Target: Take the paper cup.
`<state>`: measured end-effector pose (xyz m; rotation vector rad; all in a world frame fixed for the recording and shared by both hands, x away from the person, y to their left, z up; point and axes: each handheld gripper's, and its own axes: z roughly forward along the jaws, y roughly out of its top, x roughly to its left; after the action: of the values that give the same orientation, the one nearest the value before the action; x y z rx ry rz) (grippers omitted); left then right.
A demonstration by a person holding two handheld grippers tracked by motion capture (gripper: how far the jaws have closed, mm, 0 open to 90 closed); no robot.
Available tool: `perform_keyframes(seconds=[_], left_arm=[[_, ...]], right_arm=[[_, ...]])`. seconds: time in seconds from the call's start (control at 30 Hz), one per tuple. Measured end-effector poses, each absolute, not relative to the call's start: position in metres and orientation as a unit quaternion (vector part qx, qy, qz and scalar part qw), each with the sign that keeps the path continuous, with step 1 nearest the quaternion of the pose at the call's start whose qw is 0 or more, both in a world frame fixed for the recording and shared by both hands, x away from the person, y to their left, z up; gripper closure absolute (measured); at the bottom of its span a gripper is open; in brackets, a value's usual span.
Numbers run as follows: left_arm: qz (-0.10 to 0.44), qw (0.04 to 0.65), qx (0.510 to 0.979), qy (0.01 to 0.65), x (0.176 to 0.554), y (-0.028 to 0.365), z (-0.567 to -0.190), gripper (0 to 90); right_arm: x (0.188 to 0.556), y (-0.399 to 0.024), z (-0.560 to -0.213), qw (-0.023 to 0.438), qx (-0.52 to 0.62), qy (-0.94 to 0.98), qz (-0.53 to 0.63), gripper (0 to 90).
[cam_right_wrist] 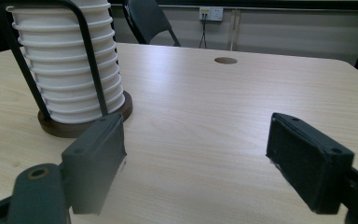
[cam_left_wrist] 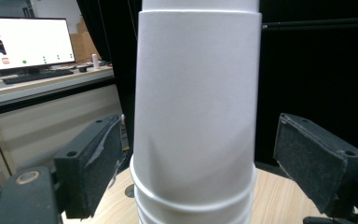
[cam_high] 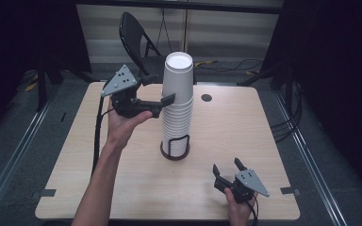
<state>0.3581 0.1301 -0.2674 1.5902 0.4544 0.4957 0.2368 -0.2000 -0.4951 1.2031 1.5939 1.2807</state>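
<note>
Up high, the left gripper [cam_high: 159,89] is wide open around the top cup [cam_high: 178,77] of the tall stack [cam_high: 176,122] mid-table. Near the front edge, the right gripper [cam_high: 227,168] sits open, holding nothing.

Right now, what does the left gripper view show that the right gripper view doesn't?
Left gripper view: the smooth wall of the top cup between its open jaws, with gaps on both sides, plus a lit monitor and keyboard on a desk behind.

Right gripper view: the dark round base and black wire holder around the stack's foot, the table's round hole, a folding chair and a wall outlet.

Both: the white cup stack, the wooden table, open jaws.
</note>
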Motion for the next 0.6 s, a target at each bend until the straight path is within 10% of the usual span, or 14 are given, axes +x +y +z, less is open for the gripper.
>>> perform_keyframes(seconds=[0.6], left_arm=[[0.197,0.621,0.735,0.187,0.389,0.100,-0.270,8.4]], right_arm=[[0.237,-0.200,-0.495,0.375,0.470,0.621,0.503,17.1]])
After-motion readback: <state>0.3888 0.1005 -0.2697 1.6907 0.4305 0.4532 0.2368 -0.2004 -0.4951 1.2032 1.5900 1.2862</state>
